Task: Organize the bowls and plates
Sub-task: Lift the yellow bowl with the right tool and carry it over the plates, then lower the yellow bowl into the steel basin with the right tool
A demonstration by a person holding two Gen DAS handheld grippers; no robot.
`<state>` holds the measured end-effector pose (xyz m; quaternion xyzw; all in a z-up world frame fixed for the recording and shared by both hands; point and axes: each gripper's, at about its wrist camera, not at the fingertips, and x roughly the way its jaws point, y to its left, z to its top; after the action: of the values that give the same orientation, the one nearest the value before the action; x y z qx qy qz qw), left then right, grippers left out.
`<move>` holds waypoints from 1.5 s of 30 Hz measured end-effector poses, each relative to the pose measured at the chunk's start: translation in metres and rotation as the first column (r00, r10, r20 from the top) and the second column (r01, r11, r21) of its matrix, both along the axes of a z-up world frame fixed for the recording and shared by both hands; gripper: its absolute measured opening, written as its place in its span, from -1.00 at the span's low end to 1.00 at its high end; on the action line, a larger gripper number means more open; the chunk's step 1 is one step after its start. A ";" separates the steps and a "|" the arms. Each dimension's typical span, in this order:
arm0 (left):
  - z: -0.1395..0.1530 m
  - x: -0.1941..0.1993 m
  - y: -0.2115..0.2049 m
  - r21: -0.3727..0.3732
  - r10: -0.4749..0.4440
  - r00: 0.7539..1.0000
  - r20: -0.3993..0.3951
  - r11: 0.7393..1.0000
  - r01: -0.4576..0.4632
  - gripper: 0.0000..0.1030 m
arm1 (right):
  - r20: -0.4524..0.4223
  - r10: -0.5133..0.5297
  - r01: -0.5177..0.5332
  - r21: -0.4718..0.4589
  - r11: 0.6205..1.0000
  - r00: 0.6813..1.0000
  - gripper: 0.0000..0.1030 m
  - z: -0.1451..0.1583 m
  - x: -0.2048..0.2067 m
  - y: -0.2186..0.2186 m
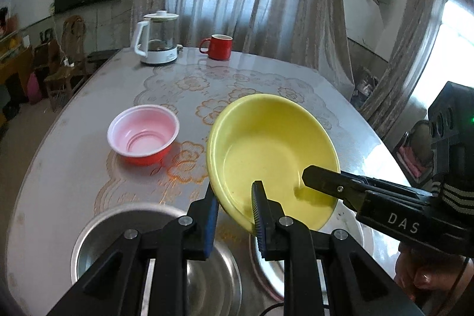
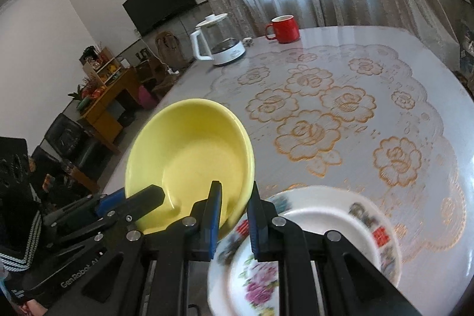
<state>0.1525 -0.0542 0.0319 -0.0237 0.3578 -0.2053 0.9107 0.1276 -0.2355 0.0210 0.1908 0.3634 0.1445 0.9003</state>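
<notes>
Yellow bowl (image 1: pixel 272 156) is carried clear of the table (image 1: pixel 74 138), tilted, held by both grippers at once. Left gripper (image 1: pixel 234 212) pinches the near rim, one pad inside, one outside; right gripper (image 2: pixel 234 215) pinches the rim further round the same way. Two-point hold likely keeps the wide bowl from swinging.

Below: steel bowl (image 1: pixel 124 230) under the left gripper; floral plate (image 2: pixel 326 215) under the right gripper, blurred.

Pink-and-red bowl (image 1: pixel 143 134) sits apart w/ bare table around it. Kettle (image 1: pixel 157 37) and red mug (image 1: pixel 217 46) stand at the far edge, well apart. Open floral mat (image 2: pixel 311 120) in the centre gives room; table's left edge is near.
</notes>
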 end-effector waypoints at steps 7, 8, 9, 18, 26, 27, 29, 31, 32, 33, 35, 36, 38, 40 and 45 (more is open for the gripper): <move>-0.007 -0.032 0.040 -0.068 0.028 1.000 -0.013 0.997 -0.029 -0.59 | 0.036 0.048 -0.048 -0.009 0.999 0.998 -0.70 0.007 -0.024 0.030; -0.008 -0.035 0.045 -0.068 0.038 0.999 -0.016 0.997 -0.039 -0.59 | 0.036 0.058 -0.057 -0.007 0.998 0.998 -0.70 0.006 -0.026 0.034; -0.009 -0.037 0.049 -0.069 0.045 0.999 -0.020 0.997 -0.046 -0.59 | 0.035 0.067 -0.067 -0.002 0.998 0.997 -0.70 0.006 -0.027 0.037; -0.023 -0.058 0.083 -0.046 0.097 0.995 -0.032 0.994 -0.099 -0.59 | 0.015 0.129 -0.129 0.052 0.990 0.992 -0.67 -0.008 -0.035 0.073; -0.046 -0.058 0.100 -0.016 0.140 0.987 -0.081 0.990 -0.142 -0.59 | -0.044 0.164 -0.163 0.033 0.986 0.985 -0.66 -0.027 -0.034 0.099; -0.048 -0.058 0.101 -0.013 0.144 0.986 -0.085 0.989 -0.145 -0.59 | -0.052 0.166 -0.165 0.030 0.986 0.985 -0.65 -0.029 -0.033 0.100; -0.053 -0.059 0.104 -0.007 0.151 0.984 -0.092 0.988 -0.152 -0.59 | -0.070 0.174 -0.173 0.015 0.985 0.982 -0.65 -0.034 -0.031 0.106; -0.056 -0.060 0.106 0.005 0.159 0.983 -0.094 0.987 -0.159 -0.59 | -0.084 0.181 -0.181 0.006 0.983 0.980 -0.65 -0.038 -0.031 0.110; -0.057 -0.060 0.107 0.008 0.161 0.982 -0.096 0.987 -0.161 -0.59 | -0.088 0.184 -0.185 0.005 0.983 0.979 -0.65 -0.039 -0.030 0.112; -0.059 -0.060 0.108 0.011 0.163 0.982 -0.099 0.987 -0.162 -0.59 | -0.094 0.188 -0.188 0.003 0.982 0.978 -0.65 -0.041 -0.030 0.113; -0.062 -0.059 0.108 0.019 0.164 0.981 -0.105 0.987 -0.163 -0.59 | -0.105 0.190 -0.192 -0.001 0.981 0.976 -0.65 -0.044 -0.030 0.116; -0.063 -0.058 0.108 0.023 0.164 0.981 -0.107 0.986 -0.162 -0.59 | -0.112 0.190 -0.192 -0.004 0.981 0.975 -0.65 -0.045 -0.029 0.117; -0.066 -0.056 0.108 0.031 0.165 0.980 -0.110 0.986 -0.163 -0.58 | -0.126 0.189 -0.192 -0.014 0.981 0.974 -0.65 -0.047 -0.028 0.121; -0.068 -0.054 0.106 0.046 0.168 0.980 -0.110 0.986 -0.163 -0.57 | -0.135 0.187 -0.193 -0.030 0.981 0.973 -0.65 -0.048 -0.027 0.124; -0.073 -0.050 0.105 0.067 0.165 0.978 -0.124 0.985 -0.158 -0.49 | -0.157 0.186 -0.196 -0.052 0.979 0.970 -0.65 -0.052 -0.024 0.129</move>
<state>0.1021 0.0508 -0.0408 -0.0402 0.4183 -0.1184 0.8997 0.1036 -0.1070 -0.0309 0.1352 0.4519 0.2035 0.8580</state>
